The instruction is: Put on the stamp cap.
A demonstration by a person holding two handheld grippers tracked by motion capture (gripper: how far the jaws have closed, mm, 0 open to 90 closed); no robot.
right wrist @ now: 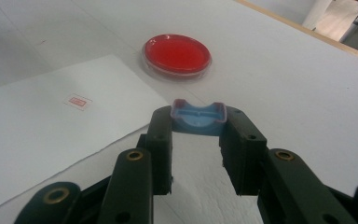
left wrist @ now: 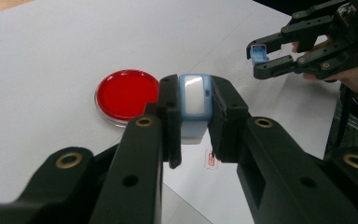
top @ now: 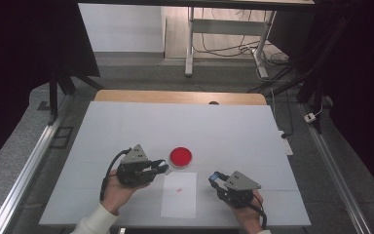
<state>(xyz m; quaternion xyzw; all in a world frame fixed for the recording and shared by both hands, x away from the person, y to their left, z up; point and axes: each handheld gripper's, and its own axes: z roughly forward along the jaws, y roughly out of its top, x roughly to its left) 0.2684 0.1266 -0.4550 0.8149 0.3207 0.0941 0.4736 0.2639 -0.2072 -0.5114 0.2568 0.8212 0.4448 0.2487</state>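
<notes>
My left gripper (top: 159,167) hovers just left of a round red dish (top: 180,156) and is shut on a small light-blue piece with a white face (left wrist: 193,105), held upright between its jaws. My right gripper (top: 215,178) is to the right of a white paper sheet (top: 179,200) and is shut on a small blue curved piece (right wrist: 198,117) with pinkish edges. In the left gripper view the right gripper (left wrist: 261,58) shows at the upper right with its blue piece (left wrist: 258,52). A tiny red-printed label (right wrist: 78,101) lies on the sheet.
The white table top (top: 126,126) stretches wide behind the dish, with a wooden edge (top: 175,96) at the far side. Metal rails (top: 34,161) run along both sides of the table. The dish (right wrist: 177,53) lies beyond the sheet's far corner.
</notes>
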